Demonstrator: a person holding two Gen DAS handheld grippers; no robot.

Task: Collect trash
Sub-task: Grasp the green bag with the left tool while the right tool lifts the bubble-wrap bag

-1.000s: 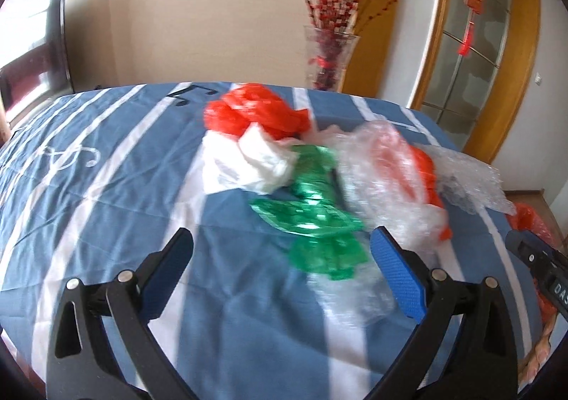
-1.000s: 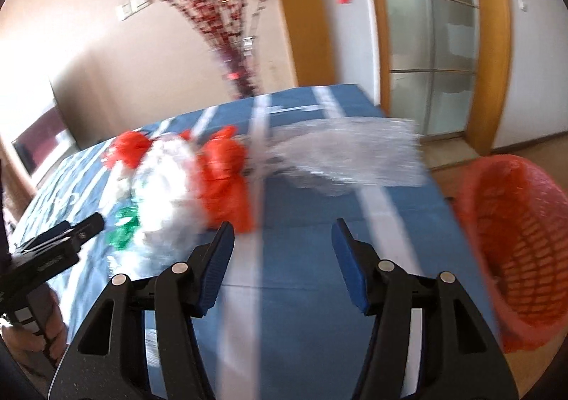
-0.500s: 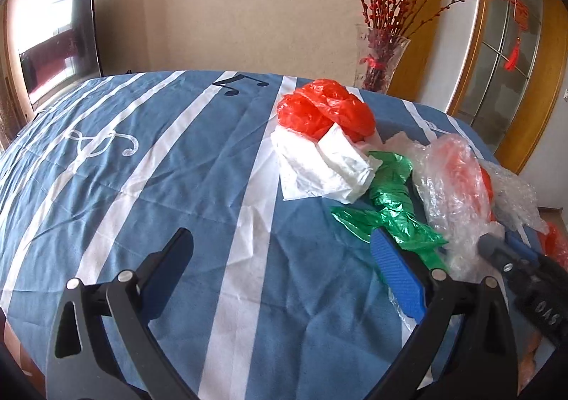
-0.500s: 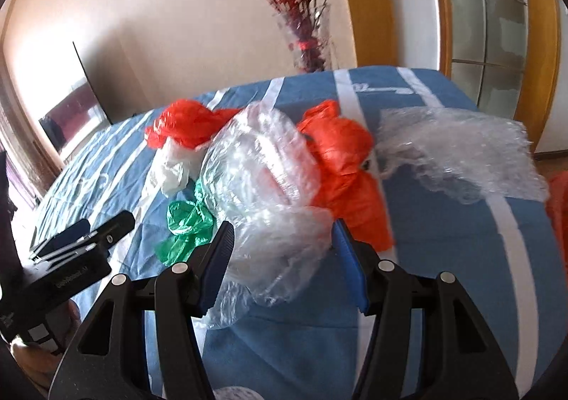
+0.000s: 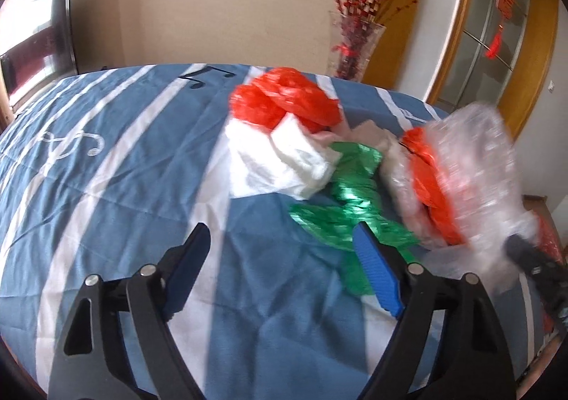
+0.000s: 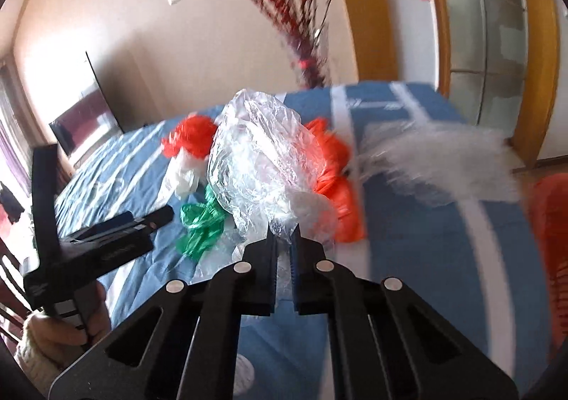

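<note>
Clear plastic bag [image 6: 255,165]: crumpled, pinched at its lower end by right tongs [image 6: 284,240], jaws nearly closed on the film; bulk stands above the tongs, in front of orange bag [image 6: 333,187]. Also seen blurred at right of left-wrist view [image 5: 479,165].

Other trash on blue cloth w/ white stripes [image 5: 117,158]:
- red bag [image 5: 284,101], touching white bag [image 5: 277,162] just below it;
- green foil wrap [image 5: 351,211], beside white bag, its near end behind the right finger of left tongs [image 5: 280,254];
- bubble wrap [image 6: 440,162], right of orange bag, motion-blurred.

Left tongs: wide apart, nothing held, over the cloth near the green wrap. Gloved hand [image 6: 46,336] seen gripping its handle.

Writing: music-note [image 5: 204,75] and clef motifs printed on cloth; lettering on left tool body not legible.

Room: beige wall, TV [image 5: 35,44] at left, glass vase w/ red berry branches [image 5: 355,41], wood-framed glass door [image 5: 497,30], red mesh basket [image 6: 550,250] at right edge, off the cloth.

Change vs. 0.5 s ago: right tongs were apart around the clear bag, now clamped on it; bag raised. Left tongs unchanged in opening.
</note>
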